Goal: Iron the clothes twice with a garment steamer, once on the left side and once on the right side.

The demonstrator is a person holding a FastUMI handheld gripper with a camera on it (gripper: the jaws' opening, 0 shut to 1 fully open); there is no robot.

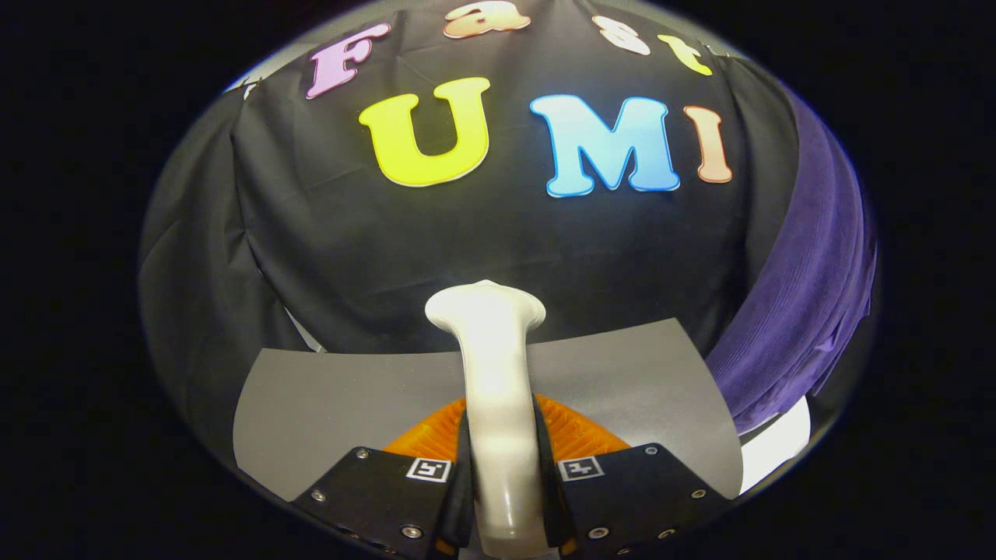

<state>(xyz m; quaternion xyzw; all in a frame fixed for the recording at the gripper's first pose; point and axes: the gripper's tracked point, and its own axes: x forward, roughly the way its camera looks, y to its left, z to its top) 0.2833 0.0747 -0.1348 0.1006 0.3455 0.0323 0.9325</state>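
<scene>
Fingers clamped around steamer

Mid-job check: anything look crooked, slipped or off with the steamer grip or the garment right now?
Nothing stands out. The gripper is shut on the white garment steamer, whose handle runs straight between the fingers, head pointing ahead over the grey mat. The purple garment hangs beyond to the right, apart from the steamer head, with no odd bunching that I can see.

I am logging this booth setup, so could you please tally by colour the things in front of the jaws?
White: 1, the garment steamer, clamped between the gripper jaws.
Purple: 1, the cloth hanging beside the steamer.
Grey: 1, the mat beneath.
Orange: 1, the ribbed piece behind the jaws.
Total: 4.
</scene>
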